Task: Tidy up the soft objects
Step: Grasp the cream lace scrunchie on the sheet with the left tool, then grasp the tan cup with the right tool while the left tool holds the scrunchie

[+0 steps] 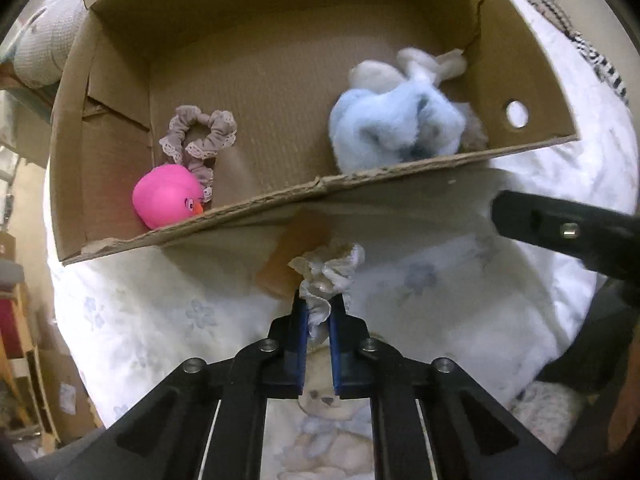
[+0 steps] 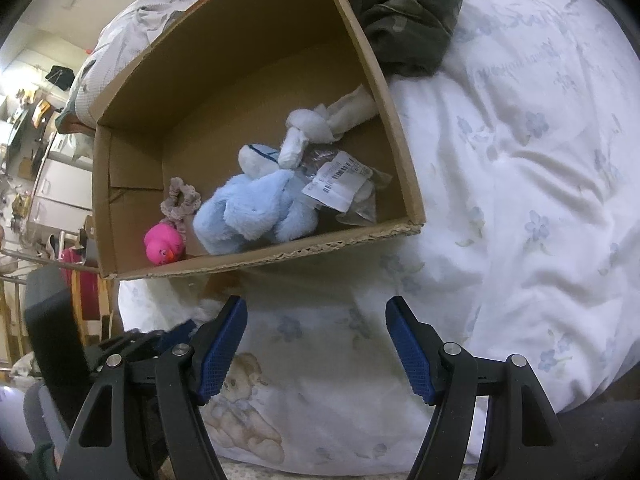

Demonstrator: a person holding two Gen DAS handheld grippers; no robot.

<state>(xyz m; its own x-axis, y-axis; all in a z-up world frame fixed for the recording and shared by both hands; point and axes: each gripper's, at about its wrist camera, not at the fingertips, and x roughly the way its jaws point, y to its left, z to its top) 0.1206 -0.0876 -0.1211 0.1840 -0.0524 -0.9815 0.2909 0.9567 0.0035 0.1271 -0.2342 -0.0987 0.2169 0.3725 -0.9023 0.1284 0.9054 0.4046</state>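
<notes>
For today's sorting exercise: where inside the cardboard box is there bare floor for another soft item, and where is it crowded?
Free: the brown cardboard box floor between the mauve lace-trimmed scrunchie and the fluffy pale-blue plush toy, back to the far wall. Crowded: the right end, with the blue plush and white plush; the near-left corner, with the pink rubber duck.

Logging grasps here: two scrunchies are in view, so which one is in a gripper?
The white scrunchie, pinched in the left gripper outside the box. The mauve scrunchie lies untouched inside, beside the pink duck.
</notes>
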